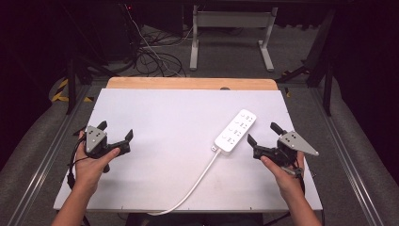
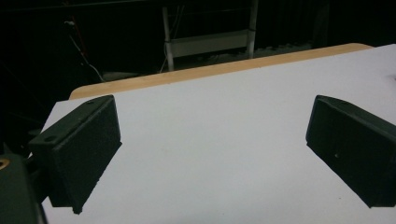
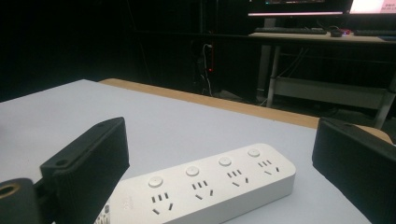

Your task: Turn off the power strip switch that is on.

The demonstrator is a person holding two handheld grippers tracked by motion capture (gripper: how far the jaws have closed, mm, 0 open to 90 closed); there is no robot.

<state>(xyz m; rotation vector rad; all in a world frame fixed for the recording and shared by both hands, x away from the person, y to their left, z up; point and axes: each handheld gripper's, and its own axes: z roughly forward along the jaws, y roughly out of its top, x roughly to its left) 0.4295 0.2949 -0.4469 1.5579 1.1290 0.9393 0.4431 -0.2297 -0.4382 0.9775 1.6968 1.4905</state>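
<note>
Approach step: right hand-held gripper [image 1: 261, 133] released, just beside power strip [image 1: 236, 130]; left hand-held gripper [image 1: 115, 133] released, idle. Next: close in, straddle the strip.

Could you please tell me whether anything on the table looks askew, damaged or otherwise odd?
Nothing stands out. The white power strip lies flat and intact, slanted across the table, its cord trailing off the near edge.

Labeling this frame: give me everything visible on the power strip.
The power strip is a white, glossy, plastic-looking bar with rounded corners, lying flat on the white board, right of centre and angled away to the right. The right gripper view shows four socket groups, each with a round button. A white cord leaves its near end and runs off the near edge. The right hand-held gripper, open, is close beside it, not touching.
</note>
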